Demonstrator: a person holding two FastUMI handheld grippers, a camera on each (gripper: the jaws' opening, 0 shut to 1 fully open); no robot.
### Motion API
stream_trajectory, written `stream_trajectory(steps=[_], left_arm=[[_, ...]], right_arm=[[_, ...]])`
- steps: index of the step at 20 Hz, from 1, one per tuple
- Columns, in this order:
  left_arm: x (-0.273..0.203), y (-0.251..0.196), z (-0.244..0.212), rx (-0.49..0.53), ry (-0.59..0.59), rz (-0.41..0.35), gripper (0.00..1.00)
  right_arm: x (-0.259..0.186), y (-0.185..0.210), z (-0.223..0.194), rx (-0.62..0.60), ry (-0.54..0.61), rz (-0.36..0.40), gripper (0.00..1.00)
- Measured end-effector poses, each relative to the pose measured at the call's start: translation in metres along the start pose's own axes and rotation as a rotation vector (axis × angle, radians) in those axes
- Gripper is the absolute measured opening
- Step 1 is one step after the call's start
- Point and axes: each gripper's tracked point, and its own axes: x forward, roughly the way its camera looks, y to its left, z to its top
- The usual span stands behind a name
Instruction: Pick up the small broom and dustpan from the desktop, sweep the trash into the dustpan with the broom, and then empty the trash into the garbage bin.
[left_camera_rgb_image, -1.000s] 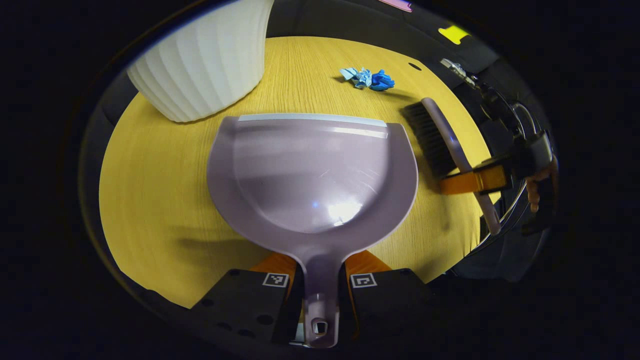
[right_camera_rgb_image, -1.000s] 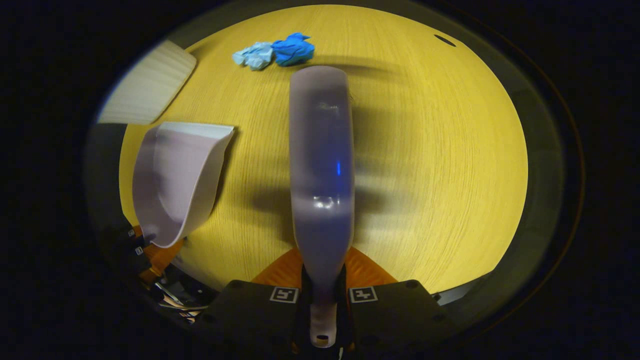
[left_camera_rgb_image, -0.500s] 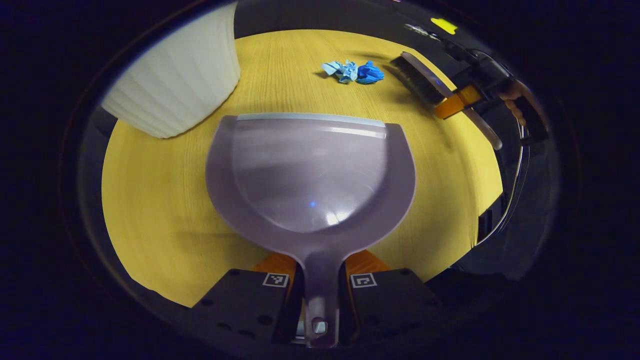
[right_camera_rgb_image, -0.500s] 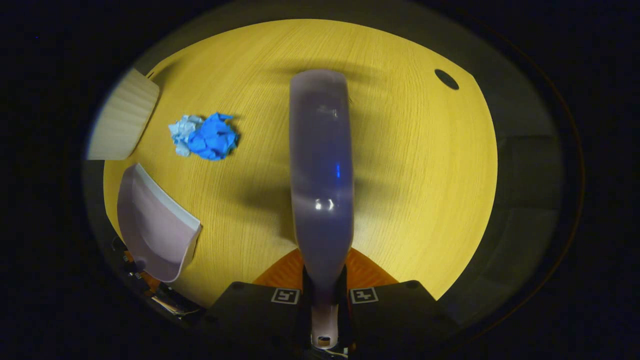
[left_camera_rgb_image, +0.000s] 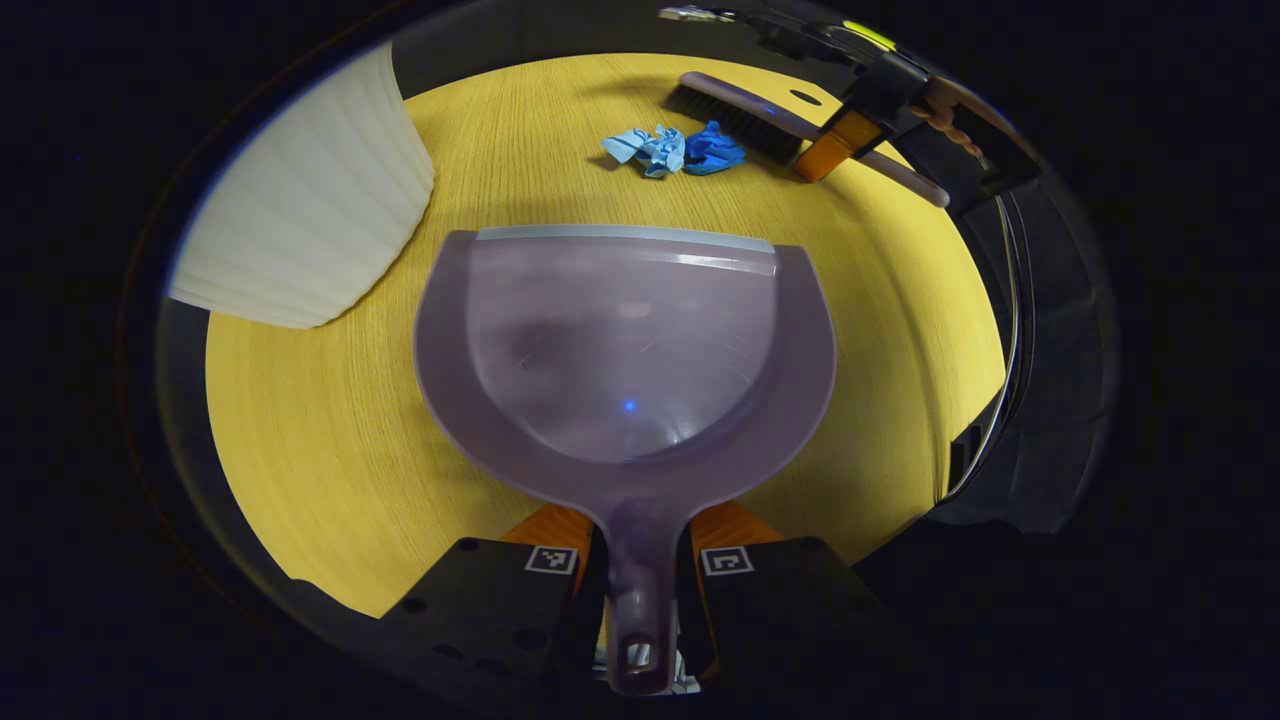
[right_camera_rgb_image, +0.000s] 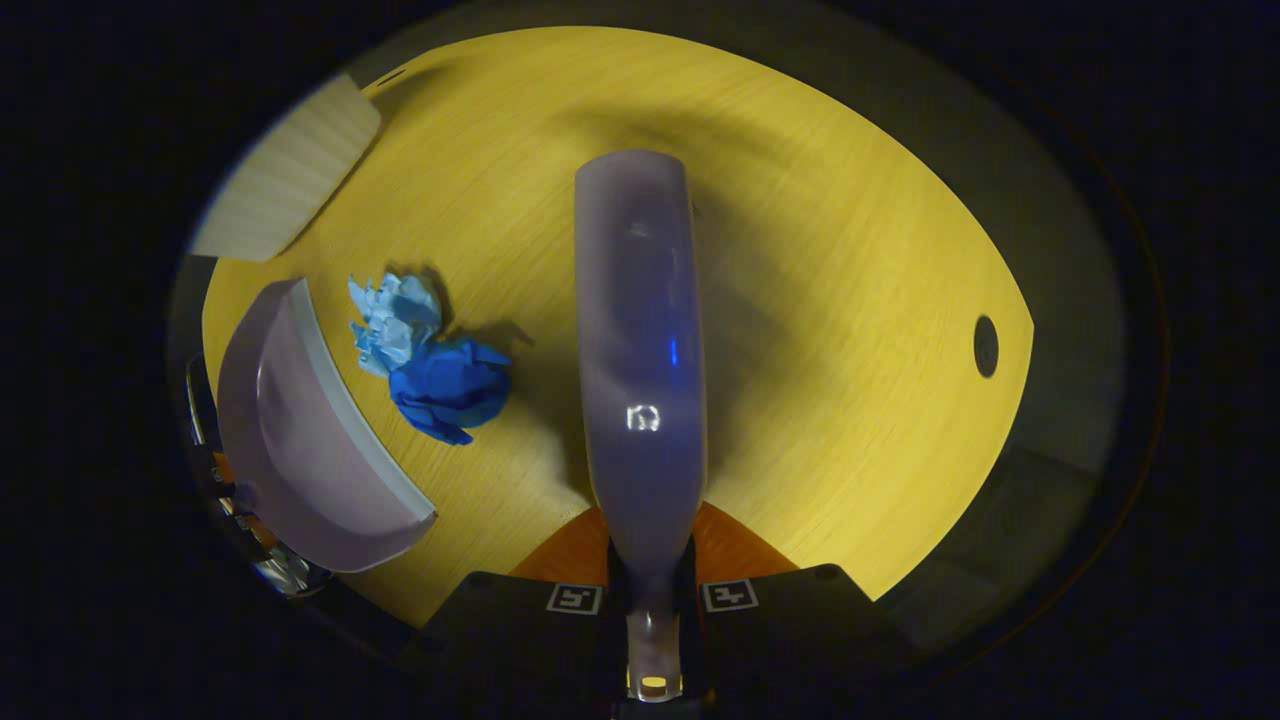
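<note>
We had both tools clamped: left claw (left_camera_rgb_image: 640, 560) on the dustpan (left_camera_rgb_image: 625, 345), right claw (right_camera_rgb_image: 648, 590) on the broom (right_camera_rgb_image: 640, 340). Trash (right_camera_rgb_image: 430, 360) lay unswept beside the dustpan; sweeping and emptying remained.

In the left gripper view, the dustpan (left_camera_rgb_image: 622, 350) lies on the table (left_camera_rgb_image: 300, 430) straight ahead, its open lip facing away. Beyond the lip lies the crumpled trash (left_camera_rgb_image: 675, 150), and just right of the trash is the broom (left_camera_rgb_image: 760, 120). The garbage bin (left_camera_rgb_image: 310, 215) stands at the far left. In the right gripper view, the trash (right_camera_rgb_image: 425, 365) lies between the dustpan (right_camera_rgb_image: 300, 440) on the left and the broom (right_camera_rgb_image: 640, 350) in the middle.
</note>
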Motion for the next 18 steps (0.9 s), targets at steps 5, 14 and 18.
stream_trajectory(steps=[5,14,18], left_arm=[[0.001,-0.002,0.002,0.0,0.006,0.002,0.29],[0.0,-0.002,-0.003,0.02,-0.016,0.001,0.28],[-0.004,-0.001,-0.004,0.027,-0.059,-0.016,0.3]], right_arm=[[-0.014,0.026,0.015,-0.236,0.027,0.014,0.22],[-0.03,0.008,-0.005,-0.598,0.052,0.056,0.22],[-0.027,0.004,-0.009,-0.542,0.055,0.137,0.22]])
